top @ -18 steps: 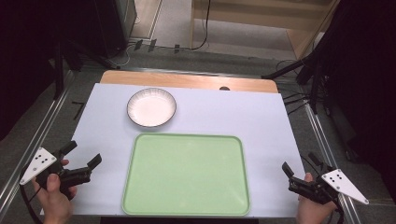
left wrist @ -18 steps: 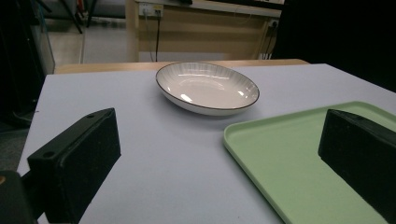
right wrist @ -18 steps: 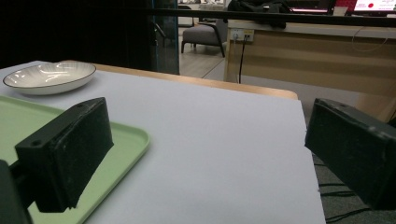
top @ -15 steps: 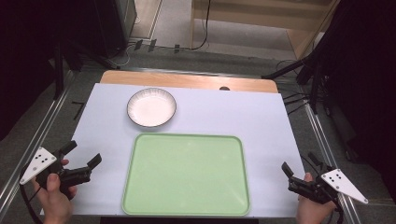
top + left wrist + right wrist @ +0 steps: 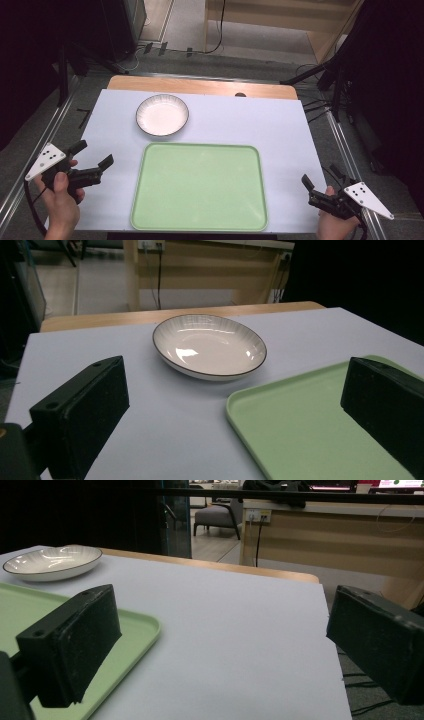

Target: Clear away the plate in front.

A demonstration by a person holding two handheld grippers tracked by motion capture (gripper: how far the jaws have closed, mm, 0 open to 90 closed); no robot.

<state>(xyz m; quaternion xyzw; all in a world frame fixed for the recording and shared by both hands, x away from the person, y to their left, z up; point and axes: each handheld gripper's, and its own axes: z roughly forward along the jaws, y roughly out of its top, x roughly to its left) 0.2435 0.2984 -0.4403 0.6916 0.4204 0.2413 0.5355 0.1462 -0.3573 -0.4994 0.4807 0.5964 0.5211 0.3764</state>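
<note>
Two grippers wait at the frame's bottom corners, left gripper [image 5: 92, 167] and right gripper [image 5: 320, 186], jaws wide, holding nothing. Bowl [image 5: 162, 115] sits upper centre, beside the tray [image 5: 200, 187]. Nothing's begun; a reach for the bowl seems likely.

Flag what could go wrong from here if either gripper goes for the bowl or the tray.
1. The shallow white ceramic bowl with a dark rim sits just beyond the pale green plastic tray; an open left gripper reaching for it might clip the tray's corner.
2. The bowl's low, sloping wall could slip from a two-jaw pinch.
3. The right gripper hangs at the table's right edge, far from the bowl, so it would probably have to cross the tray.
</note>
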